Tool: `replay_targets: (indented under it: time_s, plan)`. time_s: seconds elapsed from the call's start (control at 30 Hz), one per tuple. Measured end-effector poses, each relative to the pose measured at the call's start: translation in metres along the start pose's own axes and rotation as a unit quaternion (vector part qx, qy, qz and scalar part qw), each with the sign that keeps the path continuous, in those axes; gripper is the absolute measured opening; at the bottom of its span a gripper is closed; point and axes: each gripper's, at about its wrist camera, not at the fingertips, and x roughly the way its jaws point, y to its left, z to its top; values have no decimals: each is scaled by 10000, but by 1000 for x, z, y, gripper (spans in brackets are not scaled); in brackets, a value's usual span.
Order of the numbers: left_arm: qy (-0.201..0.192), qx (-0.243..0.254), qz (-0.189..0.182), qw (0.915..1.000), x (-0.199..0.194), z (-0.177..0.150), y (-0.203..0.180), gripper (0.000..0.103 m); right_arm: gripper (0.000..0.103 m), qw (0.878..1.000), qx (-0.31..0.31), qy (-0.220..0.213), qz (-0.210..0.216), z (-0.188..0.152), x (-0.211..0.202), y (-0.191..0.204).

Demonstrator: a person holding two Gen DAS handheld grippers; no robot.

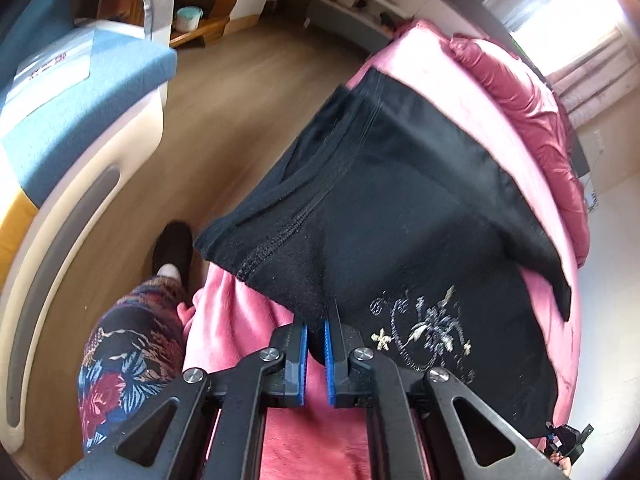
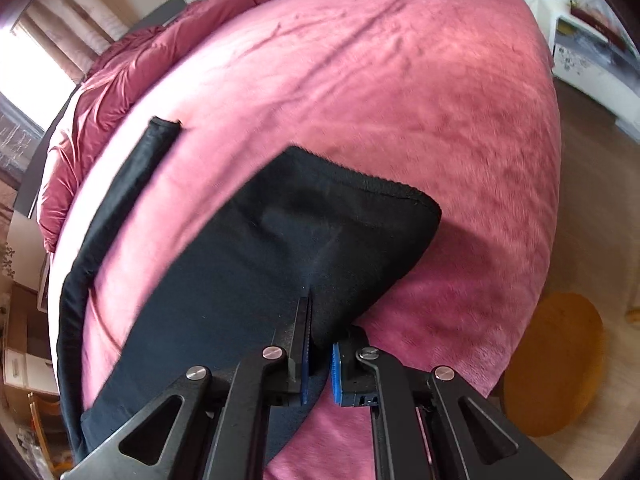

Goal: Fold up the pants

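Black fleece pants, one pair, lying on a bed with a pink plush bedspread; a silver floral print shows on the near fabric in the left wrist view. Left gripper: blue-padded fingers closed to a narrow gap, clamped on a fold of the pants near a stitched seam. Right gripper: fingers drawn close on a raised edge of the same black cloth, which lifts off the bedspread ahead of them; a hemmed edge curls over beyond. Second strip of the pants runs along the bedspread to the left, apart from the held part. Rumpled dark pink quilt at the far side of the bed. Blue-cushioned chair and wood floor in the left view; person's patterned trouser leg beside the bed. Round orange mat on the floor in the right view.
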Motion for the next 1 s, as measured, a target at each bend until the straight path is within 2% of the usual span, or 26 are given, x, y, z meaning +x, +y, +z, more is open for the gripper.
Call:
replay_targets:
  time_s: [0.03,0.07,0.1,0.17,0.3,0.4,0.5,0.6,0.77,0.87,0.93,1.0]
  plan:
    - [116,-57,-19,9999,2,2,1,12,13,10000,35,2,45,0,0,-1]
    - [151,-77,-53,9998,1,4,1,14,25,10000,77,-27,53,0,-3,-2]
    - [110,-94,-6,9999,-4,7,1,24,47,9999,101,-57,18,0,-7,-4]
    - [7,-59,107,9999,-17,16,3,25,64,9997,69,-203,-121,1,-18,-6]
    - [-401,17,120,9991,-50,37,10,25,64,9952,-535,-669,-466,-1,-49,16]
    - [-608,55,-11,9981,-57,69,4,25,65,9913,-1102,-703,-170,-12,-60,52]
    - [-433,-191,-464,9978,-42,105,-5,25,66,9835,-1739,-385,319,-34,-53,102]
    - [-302,-301,-785,9960,-21,137,-22,24,67,9681,-2412,70,675,-69,-35,154]
    - [-112,-539,-877,9946,22,195,-56,25,67,9429,-3124,676,936,-123,-7,210]
    - [-27,-622,-800,9949,47,227,-71,29,67,9345,-3309,873,976,-140,4,227]
    - [77,-587,-795,9951,66,248,-80,36,67,9301,-3387,1006,1002,-151,11,233]
    - [100,-661,-721,9952,79,261,-84,38,67,9278,-3451,1088,903,-158,20,236]
